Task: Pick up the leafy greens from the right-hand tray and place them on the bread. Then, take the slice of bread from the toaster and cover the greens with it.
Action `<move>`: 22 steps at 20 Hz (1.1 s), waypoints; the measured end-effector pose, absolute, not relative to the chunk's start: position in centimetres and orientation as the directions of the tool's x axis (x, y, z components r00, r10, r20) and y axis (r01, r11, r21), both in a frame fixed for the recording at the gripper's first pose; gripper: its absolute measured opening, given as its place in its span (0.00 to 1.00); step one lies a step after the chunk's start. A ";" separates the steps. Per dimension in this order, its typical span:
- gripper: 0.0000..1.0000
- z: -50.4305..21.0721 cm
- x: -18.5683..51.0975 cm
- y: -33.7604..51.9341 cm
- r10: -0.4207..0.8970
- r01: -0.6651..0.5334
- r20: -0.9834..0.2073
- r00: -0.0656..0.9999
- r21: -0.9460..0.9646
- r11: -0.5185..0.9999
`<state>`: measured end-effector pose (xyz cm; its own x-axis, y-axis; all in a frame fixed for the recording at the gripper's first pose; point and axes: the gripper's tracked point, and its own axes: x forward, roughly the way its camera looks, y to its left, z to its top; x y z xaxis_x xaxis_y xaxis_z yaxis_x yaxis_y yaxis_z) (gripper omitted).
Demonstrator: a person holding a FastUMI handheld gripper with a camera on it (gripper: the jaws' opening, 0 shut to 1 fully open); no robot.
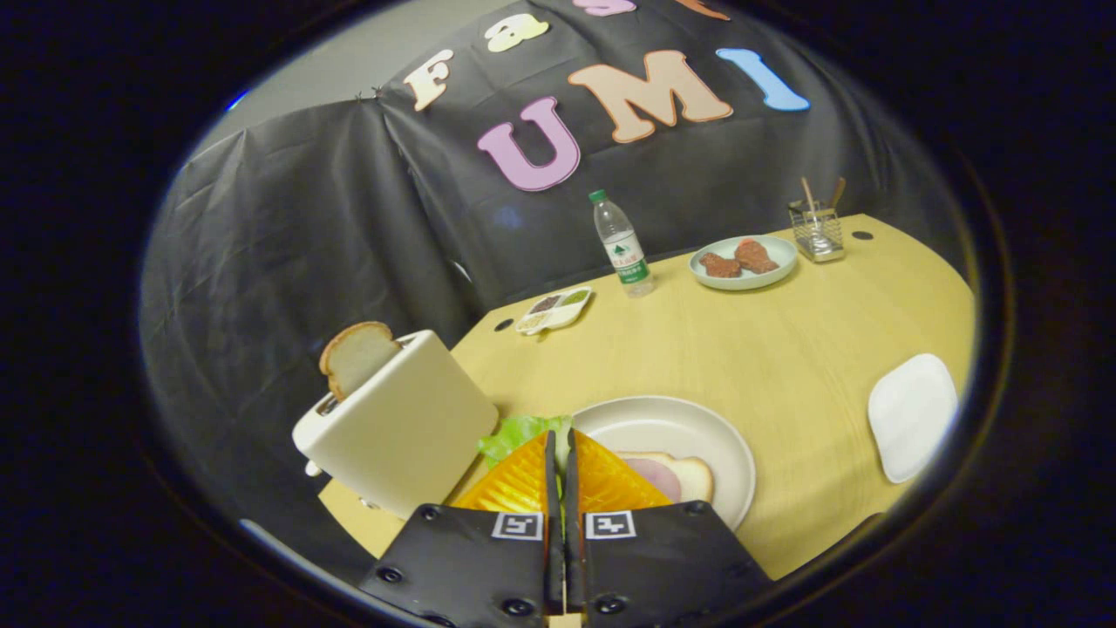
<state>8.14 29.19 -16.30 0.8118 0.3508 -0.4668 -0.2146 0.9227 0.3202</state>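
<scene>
The jaws (559,453) are nearly closed, pinching the greens (520,432), which stick out past the tips beside the plate (697,419). On the plate lies bread (693,475) with ham (649,475). A slice (356,353) stands in the toaster (405,427). Farther along the counter (785,349), a dish (767,262) holds two brown pieces.

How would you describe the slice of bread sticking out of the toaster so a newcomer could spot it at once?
Start at the pale toaster standing on the wooden table, just ahead of the hand-held gripper, whose fingers are shut on leafy greens. The slice of bread stands upright in its top slot. Unlike the bread on the plate, it is bare and on edge.
</scene>
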 end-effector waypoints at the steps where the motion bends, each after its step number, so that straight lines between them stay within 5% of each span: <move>1: 0.04 -16.7 8.3 28.5 0.327 -0.202 -0.476 0.817 0.295 0.934; 9: 0.04 -19.6 9.3 24.9 0.204 -0.130 -0.528 0.825 0.174 0.976; 14: 0.21 -20.5 9.3 24.2 0.192 -0.131 -0.545 0.816 0.149 0.980; 22: 0.89 -17.0 8.3 23.7 0.199 -0.135 -0.476 0.857 0.167 0.977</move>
